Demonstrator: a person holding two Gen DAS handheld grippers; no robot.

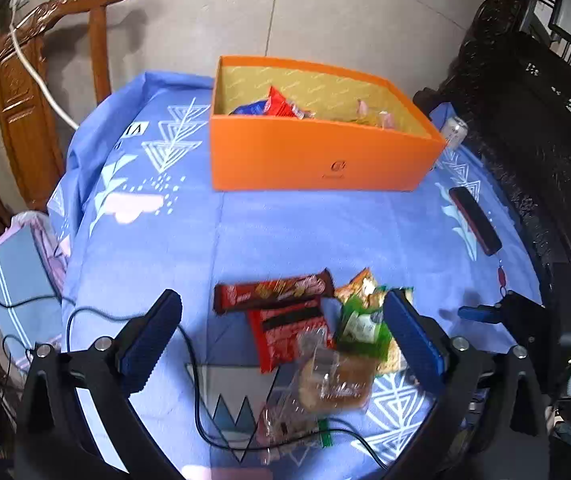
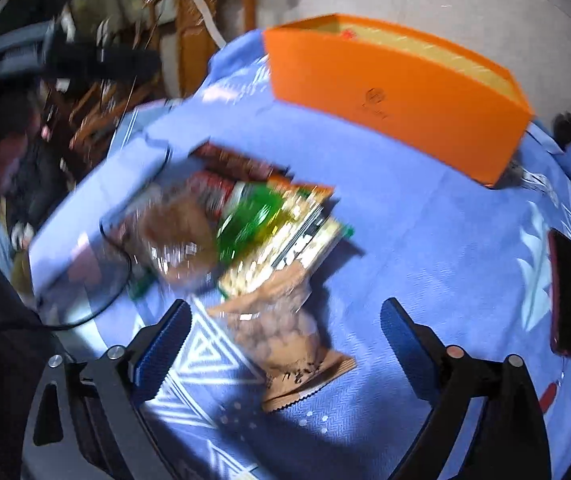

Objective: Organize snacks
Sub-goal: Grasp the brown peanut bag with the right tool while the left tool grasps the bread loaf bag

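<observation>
Left gripper [image 1: 283,334]: jaws spread wide, nothing pinched. It hovers over the snack pile, near edge of the table. Between and past its fingers: a dark red chocolate bar [image 1: 273,291] lying crosswise, a red packet [image 1: 289,334] under it, a green-and-white packet [image 1: 363,326] to the right, a clear bag of brown pastry [image 1: 335,380] nearest.

Right gripper [image 2: 285,336]: jaws also spread, nothing pressed between the pads. A brown bag of nuts [image 2: 285,332] lies on the cloth between the fingers (touching neither, as far as the blur allows). The rest of the pile [image 2: 245,216] sits just beyond it, heavily smeared in this view.

Orange box [image 1: 317,156]: open-topped, far side of the table, well apart from the pile. It already holds a red packet [image 1: 279,104], a blue one beside it, and pale wrapped pieces to the right; labels are unreadable.

Surface: blue tablecloth [image 1: 245,232] with white triangle and leaf prints, draped over the edges. A black cable [image 1: 197,380] loops across the near part. Right side: dark phone in a red case [image 1: 475,220], and a drink can [image 1: 455,130] half hidden behind the box corner. The other gripper's blue tip [image 1: 475,314] shows at the right edge.

Room: pale tiled floor, carved brown wooden chair [image 1: 45,40] far left with a white cable over it, dark carved furniture [image 1: 533,120] on the right. Left of the table is a blue-striped bundle, cut off by the lens edge. The right view's left margin is dark and blurred, so nothing can be identified there.
</observation>
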